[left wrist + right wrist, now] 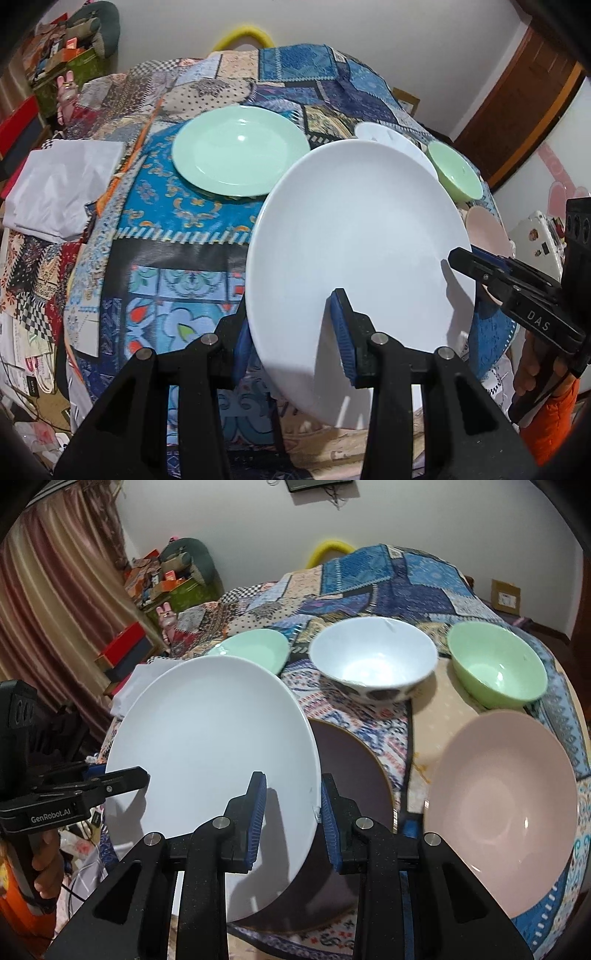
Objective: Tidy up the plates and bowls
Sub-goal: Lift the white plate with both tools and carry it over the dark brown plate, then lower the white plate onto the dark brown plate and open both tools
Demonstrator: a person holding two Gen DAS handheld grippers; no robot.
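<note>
While both my grippers clamp the big round white plate [354,236], it hangs tilted over the table.
Left gripper [291,332] and right gripper [291,805] pinch opposite rim edges; patchwork blue tablecloth [177,236] underneath, mint-green plate [240,155] beyond, pale pink bowl [502,812] alongside, curtains [55,609] behind.

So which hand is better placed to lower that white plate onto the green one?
Left, probably: both left fingers and right fingers clamp the white plate, but the green plate lies ahead on the left side.
</note>
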